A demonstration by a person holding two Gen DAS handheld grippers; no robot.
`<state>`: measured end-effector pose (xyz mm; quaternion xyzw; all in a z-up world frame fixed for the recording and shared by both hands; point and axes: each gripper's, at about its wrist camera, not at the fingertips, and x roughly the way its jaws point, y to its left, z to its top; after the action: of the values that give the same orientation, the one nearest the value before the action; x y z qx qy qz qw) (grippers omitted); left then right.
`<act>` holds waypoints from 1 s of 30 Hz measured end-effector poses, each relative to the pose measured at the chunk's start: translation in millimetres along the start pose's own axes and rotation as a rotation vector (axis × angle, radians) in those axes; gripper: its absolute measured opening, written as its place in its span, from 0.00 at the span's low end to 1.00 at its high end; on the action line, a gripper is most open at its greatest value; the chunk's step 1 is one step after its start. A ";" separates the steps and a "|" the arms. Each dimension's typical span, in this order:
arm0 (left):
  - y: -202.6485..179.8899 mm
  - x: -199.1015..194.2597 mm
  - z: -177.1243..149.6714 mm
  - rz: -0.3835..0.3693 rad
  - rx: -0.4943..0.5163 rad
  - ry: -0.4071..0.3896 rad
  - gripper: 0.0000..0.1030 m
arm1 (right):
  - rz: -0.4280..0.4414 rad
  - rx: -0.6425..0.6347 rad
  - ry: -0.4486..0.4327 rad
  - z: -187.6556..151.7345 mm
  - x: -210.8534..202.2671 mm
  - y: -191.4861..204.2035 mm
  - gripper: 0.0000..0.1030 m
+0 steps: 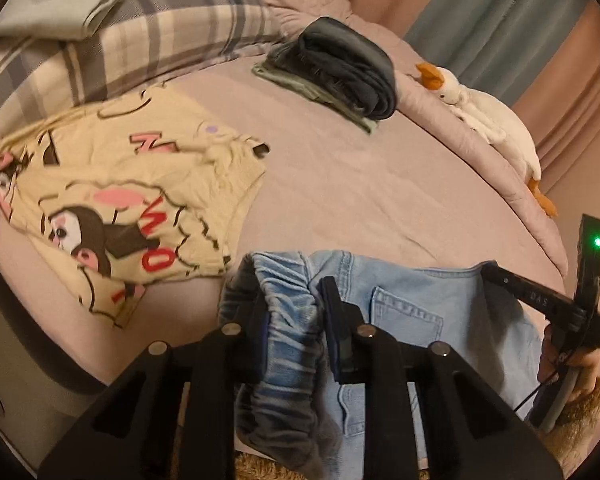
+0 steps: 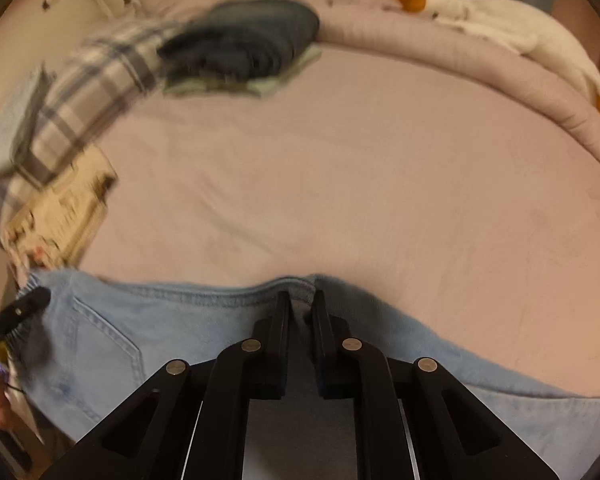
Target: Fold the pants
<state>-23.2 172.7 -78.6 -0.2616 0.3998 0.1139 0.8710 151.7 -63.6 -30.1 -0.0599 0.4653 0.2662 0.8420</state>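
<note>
Light blue denim pants (image 1: 420,308) hang over the near edge of the bed, back pocket showing. My left gripper (image 1: 290,284) is shut on the gathered elastic waistband at the pants' left end. My right gripper (image 2: 302,300) is shut on the waistband's hem further along; the pants (image 2: 160,340) spread below it. The right gripper also shows at the right of the left wrist view (image 1: 540,300), and the left gripper's tip shows at the left edge of the right wrist view (image 2: 24,308).
The pink bed sheet (image 2: 340,180) stretches ahead. A cream cartoon-print garment (image 1: 120,200) lies at left. A folded dark pile (image 1: 340,68) sits at the back, beside a plaid pillow (image 1: 140,36). A white goose plush (image 1: 492,120) lies along the right roll.
</note>
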 end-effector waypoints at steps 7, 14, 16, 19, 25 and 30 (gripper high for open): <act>4.8 31.6 -10.6 0.080 0.031 0.070 0.30 | -0.109 -0.020 0.130 -12.7 69.0 -4.9 0.11; 2.1 48.6 -9.7 0.151 0.072 0.075 0.33 | -0.099 0.009 0.134 -6.6 74.0 -10.7 0.11; 0.9 51.6 -10.3 0.167 0.082 0.071 0.33 | -0.073 0.034 0.122 -4.3 78.5 -14.9 0.11; 1.0 53.6 -10.1 0.180 0.086 0.067 0.33 | -0.055 0.049 0.109 -7.7 77.9 -16.6 0.11; 4.7 54.1 -10.5 0.184 0.065 0.056 0.38 | -0.079 0.024 0.097 -7.5 78.9 -11.4 0.11; 5.0 54.8 -10.4 0.190 0.062 0.058 0.39 | -0.065 0.032 0.089 -6.7 78.9 -14.7 0.11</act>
<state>3.9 170.7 -127.5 -0.1985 0.4511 0.1759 0.8522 187.5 -47.4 -100.4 -0.0732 0.5044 0.2284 0.8295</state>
